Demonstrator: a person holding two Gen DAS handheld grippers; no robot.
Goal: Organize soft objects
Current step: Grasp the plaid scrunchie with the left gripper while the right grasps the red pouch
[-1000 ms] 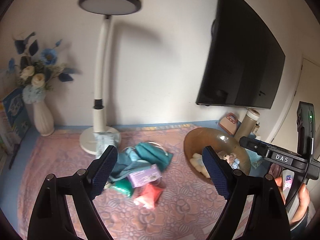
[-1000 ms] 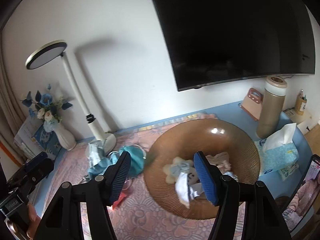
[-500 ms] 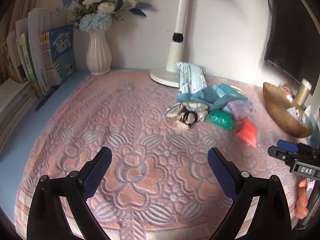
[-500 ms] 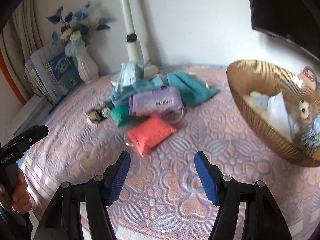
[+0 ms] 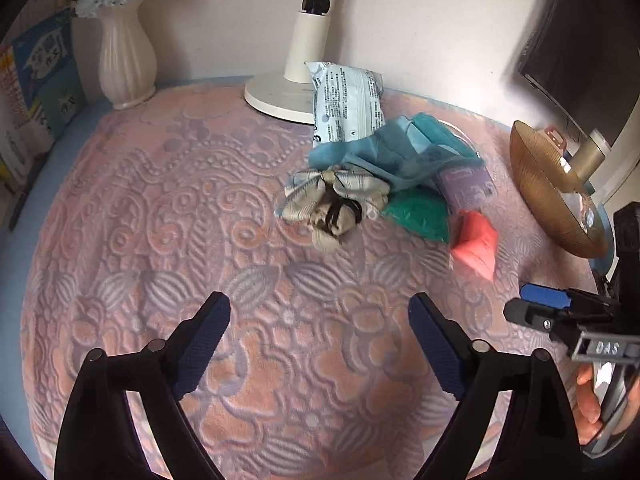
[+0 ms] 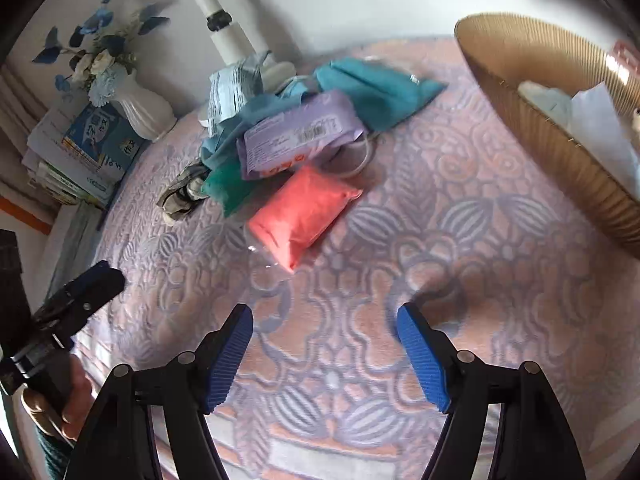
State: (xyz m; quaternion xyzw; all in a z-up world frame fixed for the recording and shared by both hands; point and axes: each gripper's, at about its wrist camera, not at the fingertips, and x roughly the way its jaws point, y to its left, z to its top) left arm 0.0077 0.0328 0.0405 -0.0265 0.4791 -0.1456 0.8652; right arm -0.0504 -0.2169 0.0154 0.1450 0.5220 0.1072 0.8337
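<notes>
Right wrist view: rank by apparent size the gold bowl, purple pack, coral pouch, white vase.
1. gold bowl, largest, though cropped by the frame edge
2. purple pack and coral pouch: look about alike, and the pouch lies nearer the camera, so unranked
3. white vase, smallest, but farthest back

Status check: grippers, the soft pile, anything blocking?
Left gripper closing, right gripper opening, both empty above blanket. Pile untouched beside bowl. Red pouch nearest right gripper, path clear.
</notes>
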